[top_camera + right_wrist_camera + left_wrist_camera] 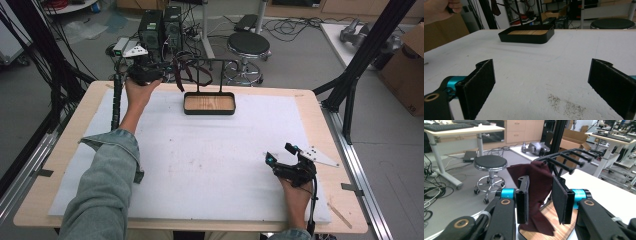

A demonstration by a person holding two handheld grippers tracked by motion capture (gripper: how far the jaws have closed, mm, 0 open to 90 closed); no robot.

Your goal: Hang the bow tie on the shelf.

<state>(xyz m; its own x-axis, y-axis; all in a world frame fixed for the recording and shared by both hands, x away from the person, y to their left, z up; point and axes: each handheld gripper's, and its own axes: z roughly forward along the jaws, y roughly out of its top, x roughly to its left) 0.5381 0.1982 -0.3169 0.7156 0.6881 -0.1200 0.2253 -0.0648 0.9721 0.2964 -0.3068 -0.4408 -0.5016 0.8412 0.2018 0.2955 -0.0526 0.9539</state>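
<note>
**Cloth at the rack**

My left gripper [540, 201] straddles the dark red cloth [539, 187] hanging from the rack [566, 160], jaws parted, not clenched. I'd close squarely before lifting. Right gripper [541, 87] rests released, well apart from the rack.

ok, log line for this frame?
left hand-held gripper: jaws around maroon cloth on black rack | right hand-held gripper: open, over white mat, holding nothing

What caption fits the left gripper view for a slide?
Left gripper, jaws apart around a maroon cloth hanging from a black rack above its wooden tray.
</note>
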